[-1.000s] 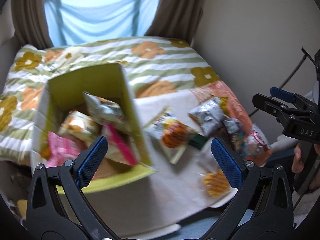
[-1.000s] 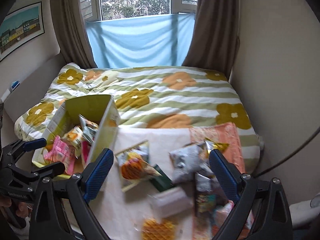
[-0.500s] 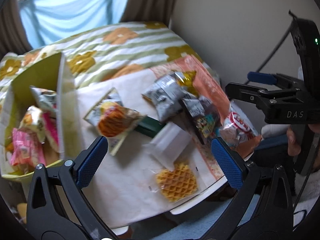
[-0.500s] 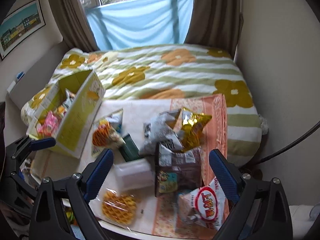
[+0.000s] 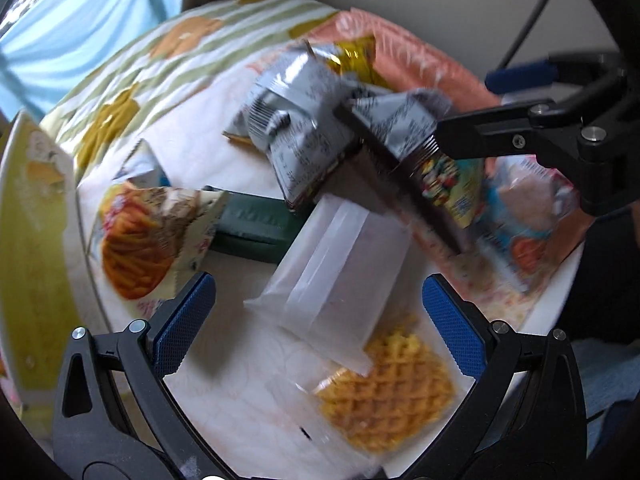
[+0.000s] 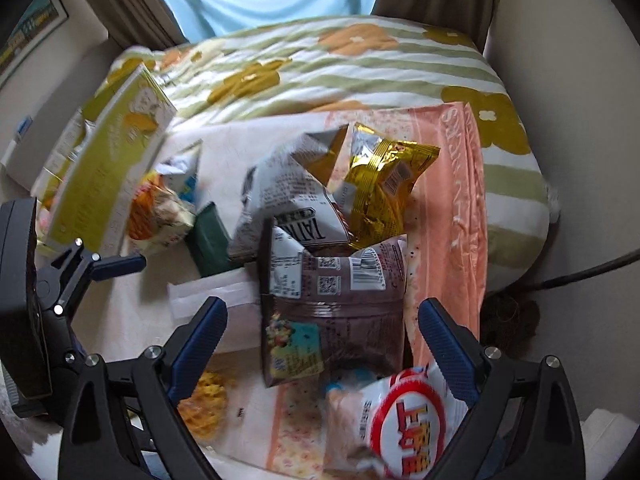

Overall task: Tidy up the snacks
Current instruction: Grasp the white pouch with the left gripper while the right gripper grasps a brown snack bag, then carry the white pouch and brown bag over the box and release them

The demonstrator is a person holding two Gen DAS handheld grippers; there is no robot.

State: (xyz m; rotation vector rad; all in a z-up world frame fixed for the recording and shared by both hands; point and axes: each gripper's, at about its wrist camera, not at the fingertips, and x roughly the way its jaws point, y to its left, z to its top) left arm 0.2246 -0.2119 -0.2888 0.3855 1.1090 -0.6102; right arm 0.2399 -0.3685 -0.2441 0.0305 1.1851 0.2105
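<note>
- Left gripper [image 5: 316,312]: jaws wide, nothing held, above the white packet [image 5: 340,264] and waffle [image 5: 384,396].
- Right gripper [image 6: 320,340]: jaws wide, empty, over the brown bag [image 6: 336,304].
- Snacks lie loose on the cloth [image 6: 452,184]; gold bag [image 6: 384,184] behind the brown one.
- Yellow box [image 6: 100,168] stands at left, beside the snacks.

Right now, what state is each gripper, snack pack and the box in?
left gripper: open, empty
right gripper: open, empty
yellow-green box: open, snacks inside
brown snack bag: sealed, lying flat
gold packet: sealed, crumpled
waffle pack: sealed, partly under white packet
</note>
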